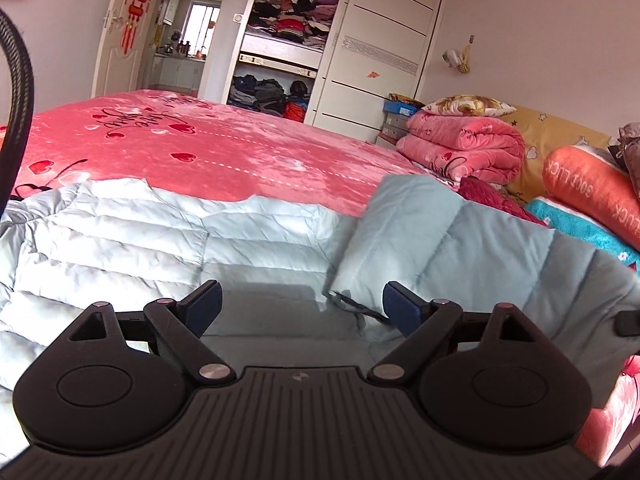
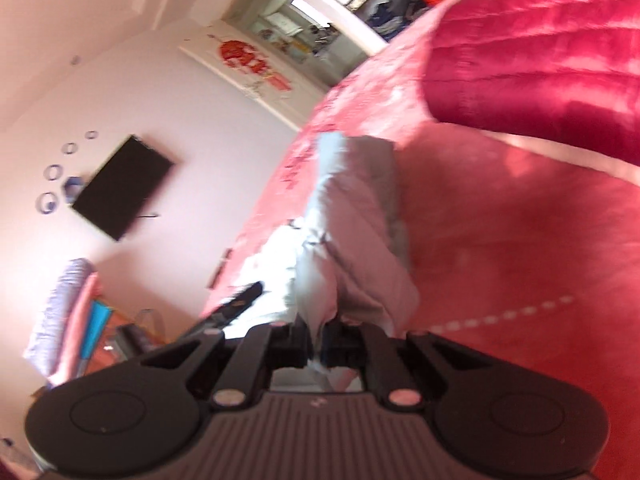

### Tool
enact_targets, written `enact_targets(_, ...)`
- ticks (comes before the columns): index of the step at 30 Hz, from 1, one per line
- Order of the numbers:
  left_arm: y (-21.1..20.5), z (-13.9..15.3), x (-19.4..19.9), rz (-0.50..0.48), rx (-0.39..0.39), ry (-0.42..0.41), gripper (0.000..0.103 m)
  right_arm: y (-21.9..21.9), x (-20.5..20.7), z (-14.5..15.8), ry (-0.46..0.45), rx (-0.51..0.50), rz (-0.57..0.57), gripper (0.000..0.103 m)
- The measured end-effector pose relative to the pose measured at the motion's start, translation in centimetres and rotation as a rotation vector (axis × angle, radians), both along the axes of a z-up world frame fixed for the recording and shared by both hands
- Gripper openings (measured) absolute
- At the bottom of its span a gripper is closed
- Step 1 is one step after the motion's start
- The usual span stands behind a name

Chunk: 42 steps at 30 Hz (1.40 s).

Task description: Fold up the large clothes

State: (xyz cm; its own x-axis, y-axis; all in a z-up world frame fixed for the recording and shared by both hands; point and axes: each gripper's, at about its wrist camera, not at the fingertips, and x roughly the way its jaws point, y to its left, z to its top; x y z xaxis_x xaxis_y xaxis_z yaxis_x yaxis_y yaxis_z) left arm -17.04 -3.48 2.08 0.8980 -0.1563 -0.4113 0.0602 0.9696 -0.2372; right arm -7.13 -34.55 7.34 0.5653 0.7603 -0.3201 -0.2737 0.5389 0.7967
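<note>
A pale blue quilted down jacket (image 1: 132, 240) lies spread on the pink bed cover (image 1: 208, 148). One part of it, a folded sleeve or side (image 1: 440, 240), is lifted at the right. My left gripper (image 1: 302, 306) is open just above the jacket, with blue pads and nothing between them. In the tilted, blurred right wrist view my right gripper (image 2: 322, 344) is shut on a bunched fold of the jacket (image 2: 352, 216), which stretches away from the jaws over the bed cover (image 2: 520, 260).
Folded pink quilts and a pillow (image 1: 464, 140) are stacked at the bed's head, with an orange bolster (image 1: 592, 188) and a teal blanket (image 1: 580, 228) beside them. An open wardrobe (image 1: 288, 40) stands behind the bed. A dark red garment (image 2: 540, 60) lies on the bed.
</note>
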Motion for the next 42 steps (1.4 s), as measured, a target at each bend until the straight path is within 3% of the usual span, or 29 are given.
enact_targets(6, 2.9, 0.6, 0.3, 0.090, -0.034, -0.017, 0.103, 3.0, -0.3, 7.5, -0.151, 0.094, 0.121, 0.003)
enact_targets(9, 4.8, 1.4, 0.3, 0.124, -0.051, -0.042, 0.103, 5.0, 0.6, 11.8, -0.238, 0.086, 0.167, 0.003)
enact_targets(12, 6.5, 1.9, -0.3, 0.169, -0.081, -0.059, 0.103, 7.4, 2.0, 14.8, -0.306, 0.033, 0.214, 0.003)
enact_targets(16, 9.1, 2.3, -0.9, 0.239, -0.135, -0.069, 0.103, 11.0, 4.3, 16.6, -0.369, -0.050, 0.262, 0.003)
enact_targets(19, 10.3, 2.7, -1.6, 0.285, -0.166, -0.075, 0.103, 14.8, 7.1, 17.7, -0.431, -0.182, 0.302, 0.003)
enact_targets(30, 13.6, 3.1, -2.6, 0.457, -0.292, -0.053, 0.103, 26.3, 16.7, 14.4, -0.338, -0.319, 0.432, 0.004)
enact_targets(35, 13.8, 3.2, -2.8, 0.482, -0.321, -0.046, 0.103, 30.8, 19.7, 11.4, -0.266, -0.338, 0.448, 0.005)
enact_targets(42, 14.9, 2.9, -3.2, 0.493, -0.361, -0.020, 0.103, 33.6, 22.1, 7.3, -0.178, -0.332, 0.438, 0.006)
